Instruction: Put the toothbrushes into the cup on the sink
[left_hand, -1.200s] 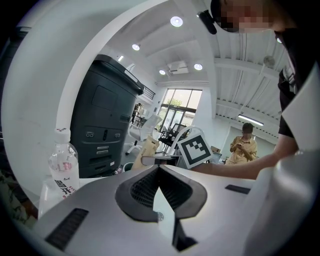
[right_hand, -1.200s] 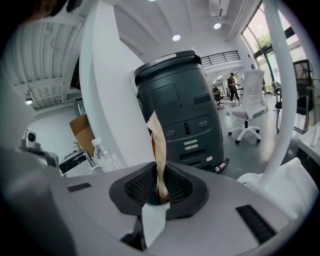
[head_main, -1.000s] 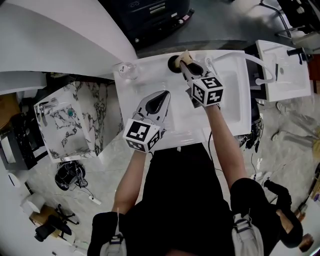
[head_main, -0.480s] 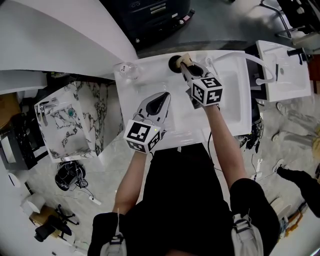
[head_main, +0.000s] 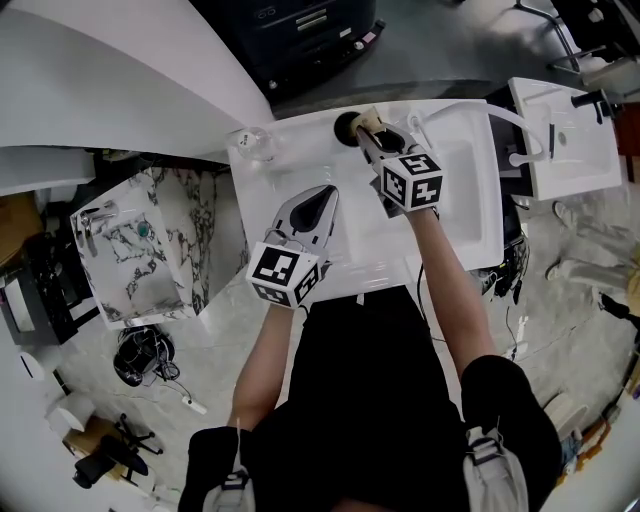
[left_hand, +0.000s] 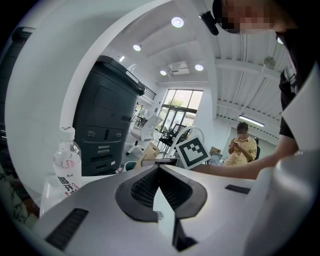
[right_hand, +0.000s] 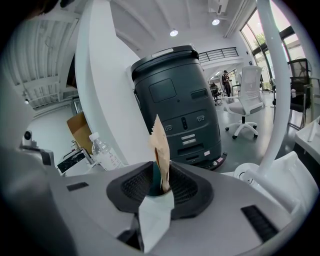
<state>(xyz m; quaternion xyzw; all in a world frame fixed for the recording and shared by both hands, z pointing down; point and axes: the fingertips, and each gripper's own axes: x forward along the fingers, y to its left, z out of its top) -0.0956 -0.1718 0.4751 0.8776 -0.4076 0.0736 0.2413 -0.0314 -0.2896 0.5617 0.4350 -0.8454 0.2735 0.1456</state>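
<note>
A dark cup (head_main: 347, 124) stands at the back edge of the white sink (head_main: 470, 200). My right gripper (head_main: 368, 140) is just right of the cup, shut on a toothbrush in a brown and white paper wrapper (head_main: 371, 117). In the right gripper view the wrapped toothbrush (right_hand: 160, 145) sticks up between the closed jaws of the right gripper (right_hand: 161, 185). My left gripper (head_main: 325, 192) hovers over the basin's left side. In the left gripper view the left gripper (left_hand: 159, 167) is shut with nothing in it.
A clear water bottle (head_main: 252, 142) lies at the sink's back left corner. A white arched faucet (head_main: 455, 108) rises at the back right. A second white sink (head_main: 570, 150) stands to the right and a marbled one (head_main: 150, 240) to the left. A dark machine (right_hand: 180, 110) stands behind.
Both grippers keep their places. A person at the lower right of the head view has moved out of sight.
</note>
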